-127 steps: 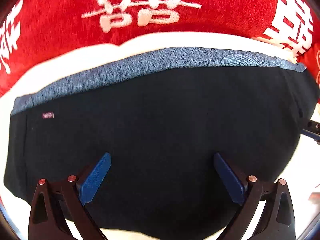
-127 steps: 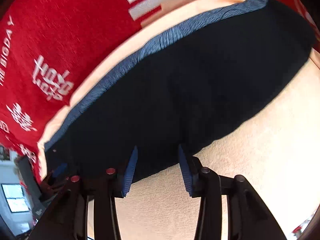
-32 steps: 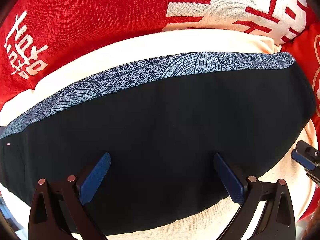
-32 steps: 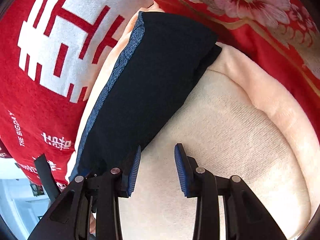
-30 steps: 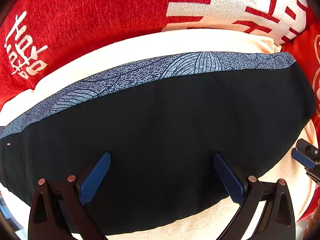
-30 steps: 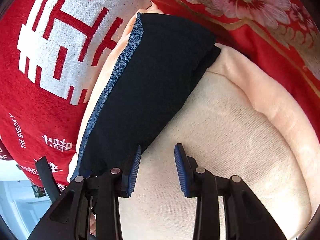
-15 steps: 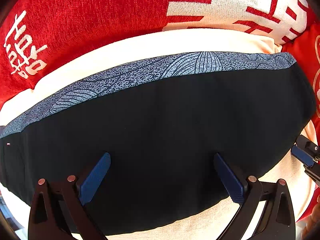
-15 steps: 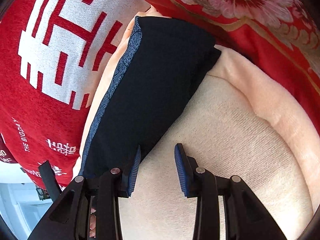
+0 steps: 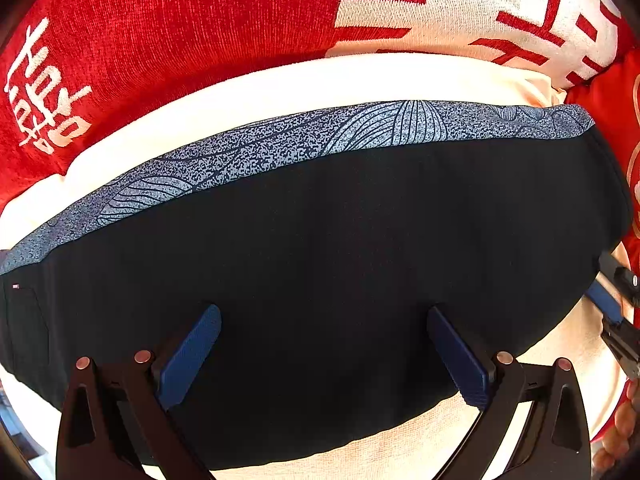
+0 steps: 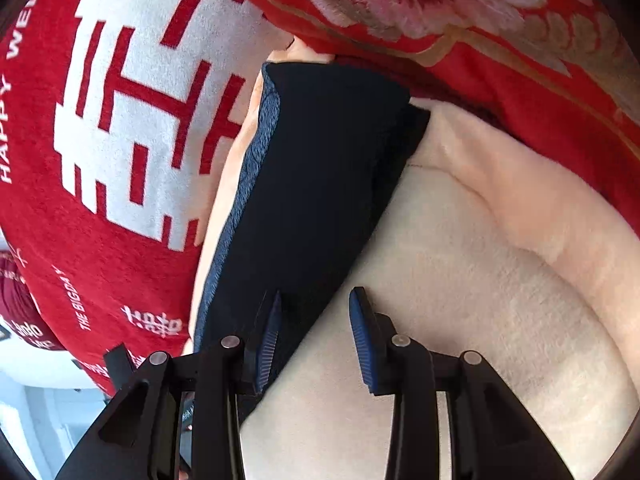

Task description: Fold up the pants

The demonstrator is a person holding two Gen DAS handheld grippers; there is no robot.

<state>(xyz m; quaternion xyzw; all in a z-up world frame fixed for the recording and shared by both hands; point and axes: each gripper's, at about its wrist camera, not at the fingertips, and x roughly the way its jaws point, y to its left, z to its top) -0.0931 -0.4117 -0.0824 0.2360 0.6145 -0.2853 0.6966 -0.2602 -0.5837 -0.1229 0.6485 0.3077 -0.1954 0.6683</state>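
Folded black pants [image 9: 340, 264] on a cream blanket [image 9: 280, 92], both grippers open above them.

The pants fill the middle of the left wrist view, their grey-blue patterned band [image 9: 280, 148] along the upper edge, red printed bedding [image 9: 180, 28] beyond. The left gripper [image 9: 324, 356] spreads wide over the dark cloth, holding nothing. The right gripper [image 10: 314, 328], partly open and empty, straddles the pants' lower right edge.

pants [image 9: 340, 272] on cushion [image 9: 280, 92] | blanket [image 9: 180, 20] behind cushion
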